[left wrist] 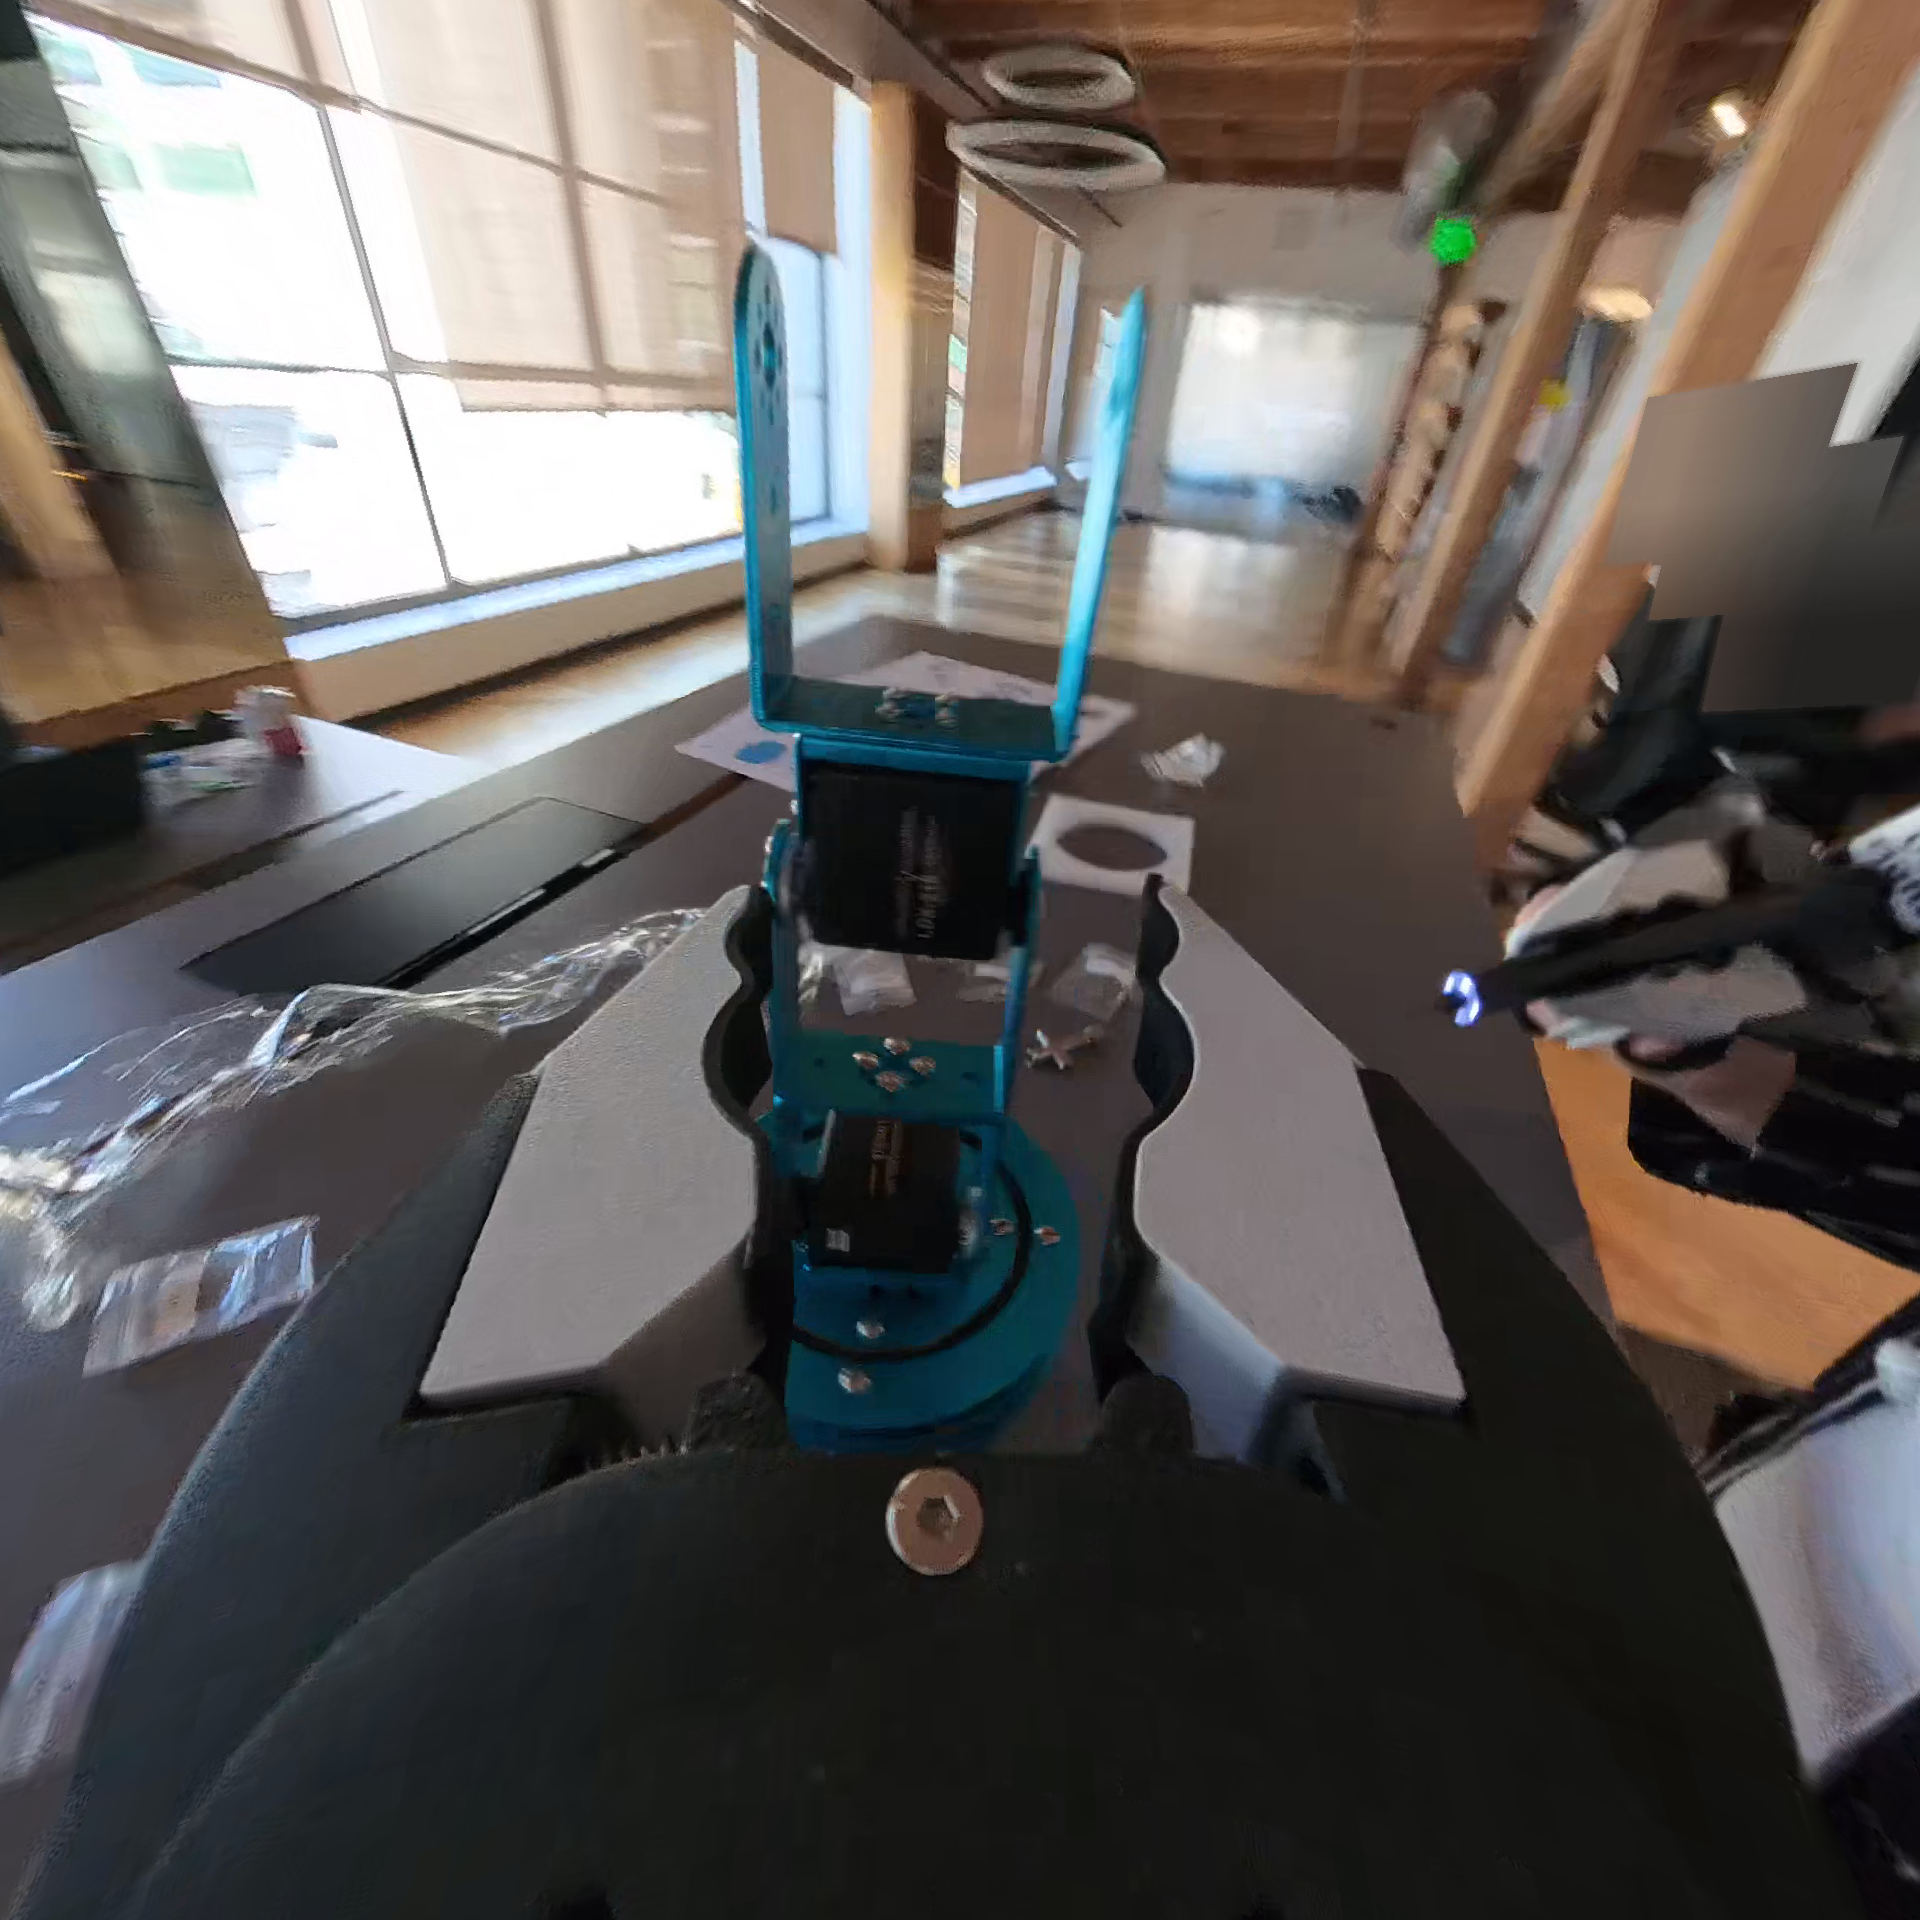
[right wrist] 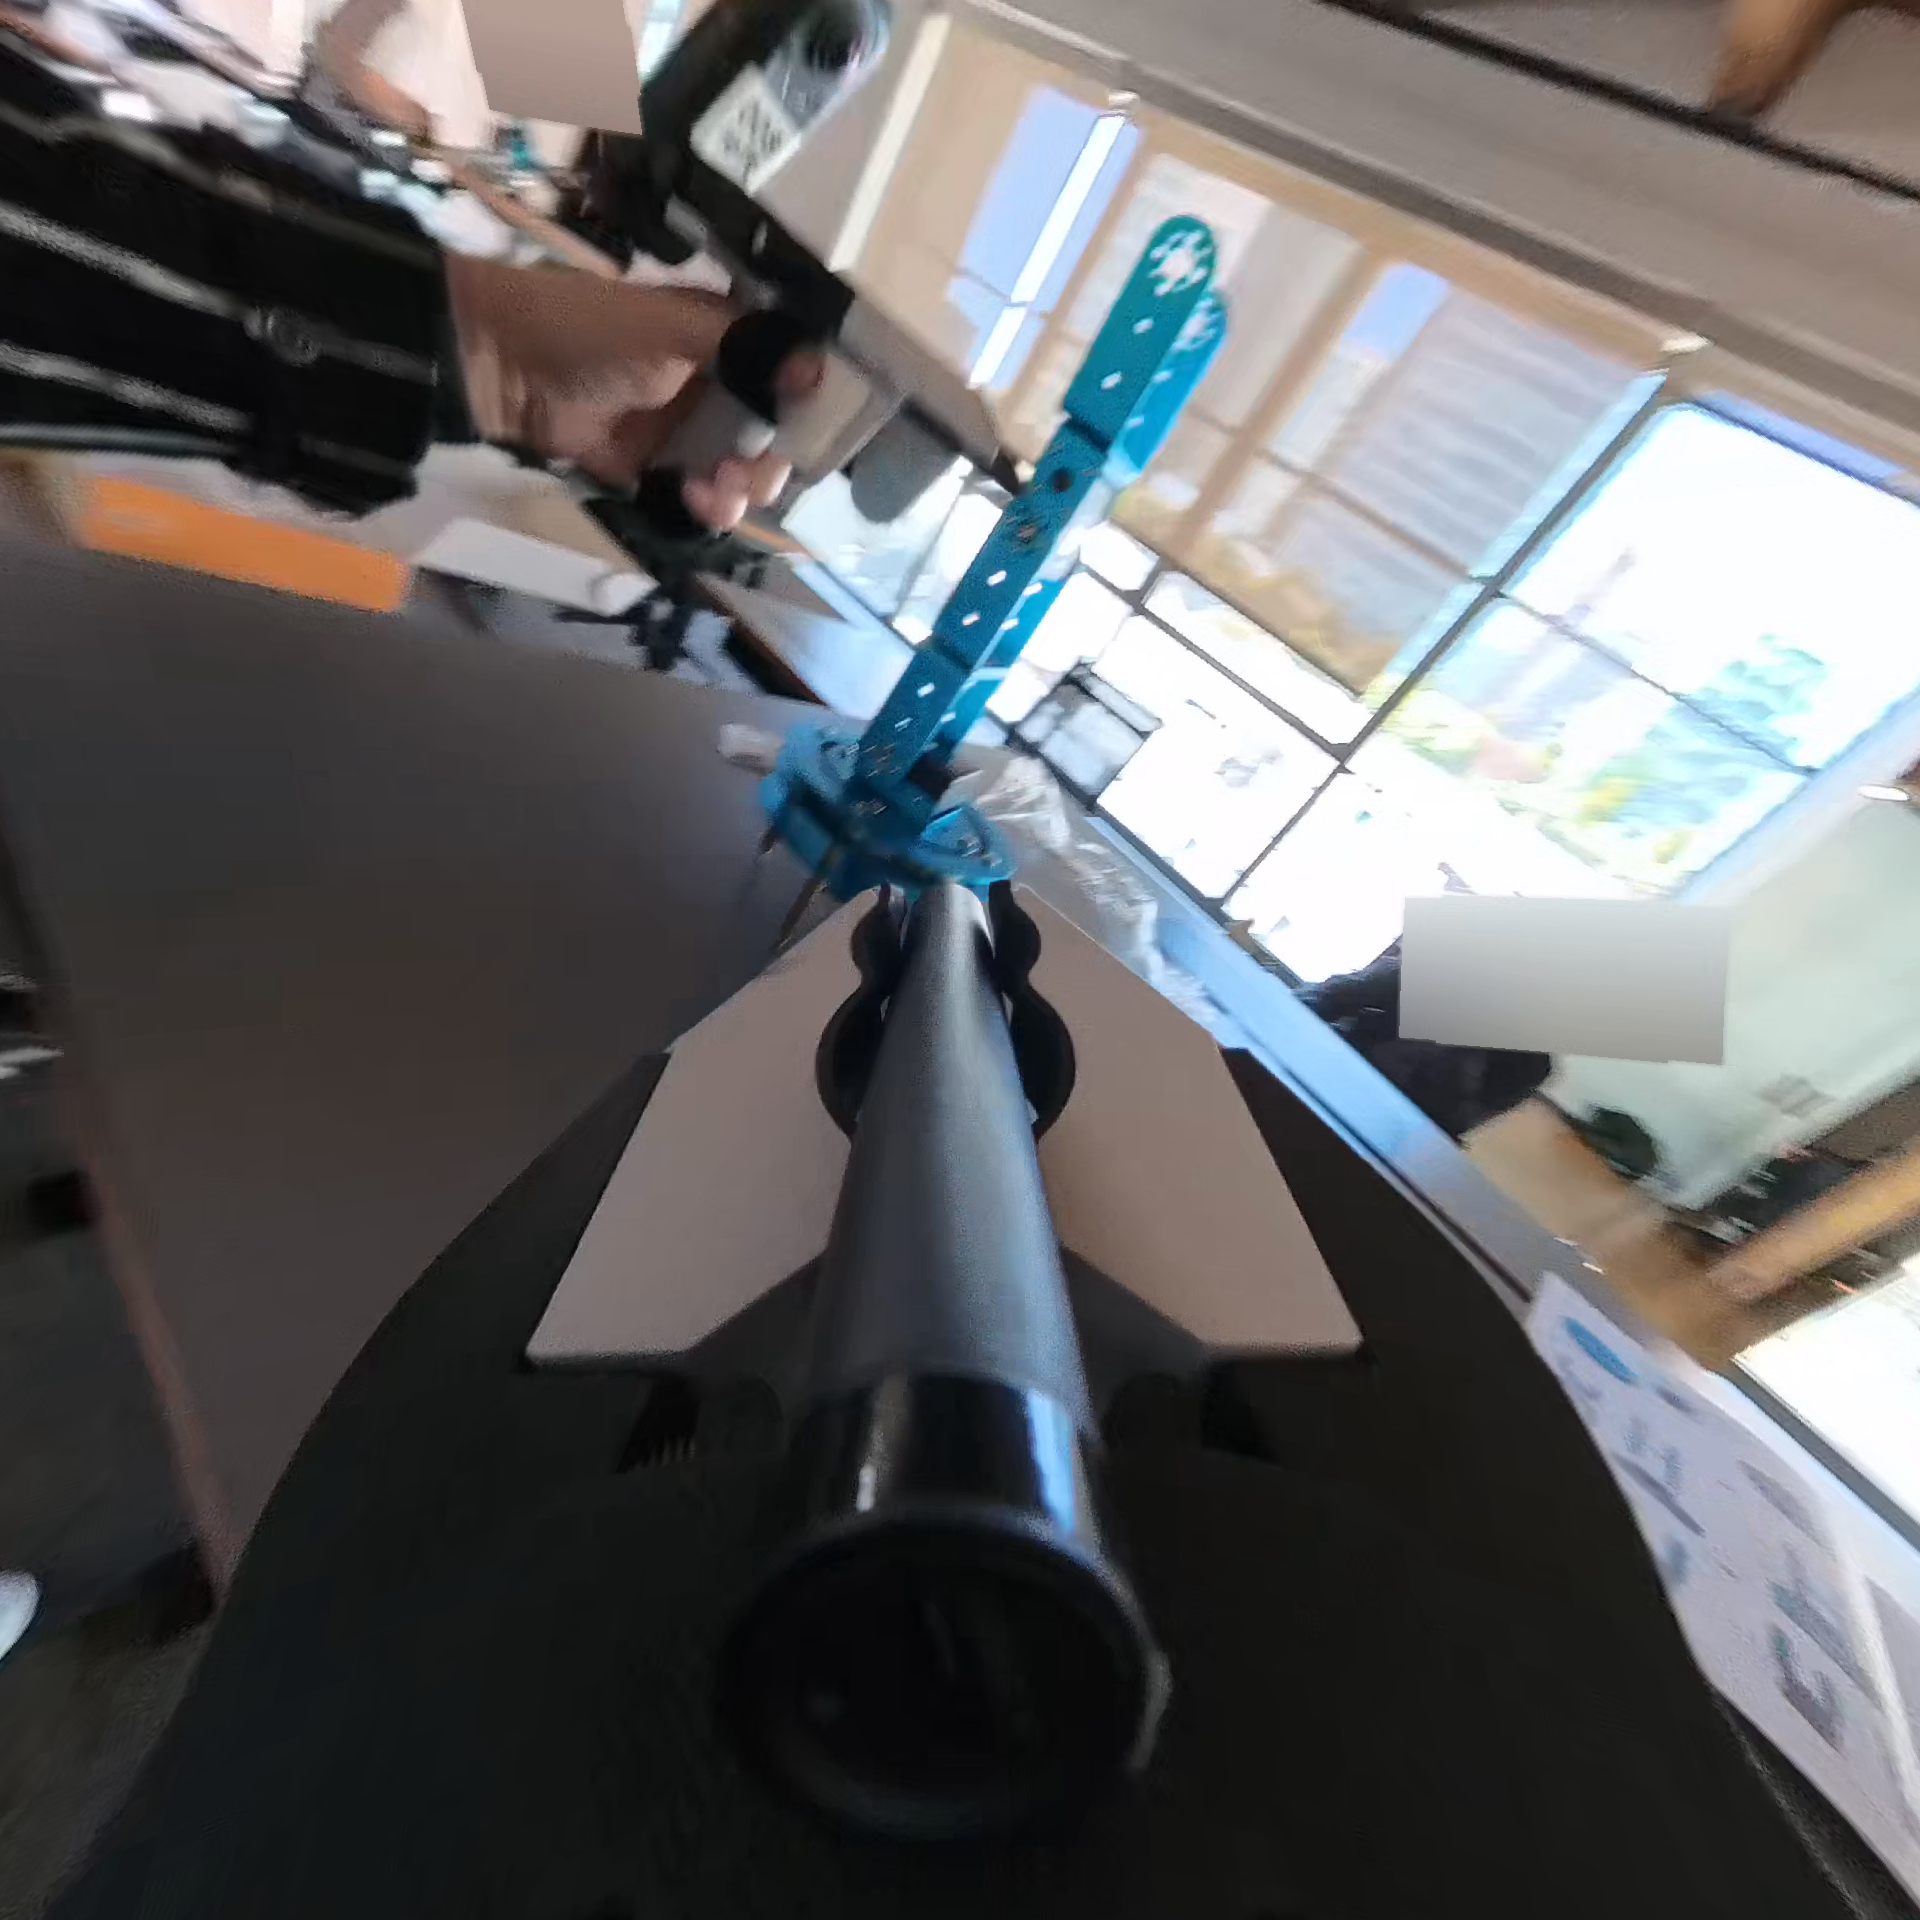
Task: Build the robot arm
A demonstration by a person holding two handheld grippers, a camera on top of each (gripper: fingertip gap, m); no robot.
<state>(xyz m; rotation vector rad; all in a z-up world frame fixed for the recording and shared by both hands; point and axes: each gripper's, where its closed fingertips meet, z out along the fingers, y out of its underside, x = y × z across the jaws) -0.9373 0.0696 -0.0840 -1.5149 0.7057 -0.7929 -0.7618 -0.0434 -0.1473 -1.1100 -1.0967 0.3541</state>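
left tool (left wrist: 940,1039) wide around blue bracket arm (left wrist: 914,862) | right tool (right wrist: 940,935) clamps black screwdriver (right wrist: 945,1195)

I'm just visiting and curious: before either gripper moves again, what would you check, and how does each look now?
1. Left gripper around the blue bracket assembly: cannot tell; fingers flank it, contact unclear.
2. Right gripper clamped on the black screwdriver: ok.
3. Screwdriver tip on the assembly: not ok; apart in the left wrist view.
4. Assembly upright: ok.
5. Small parts bags away from the grippers: ok.
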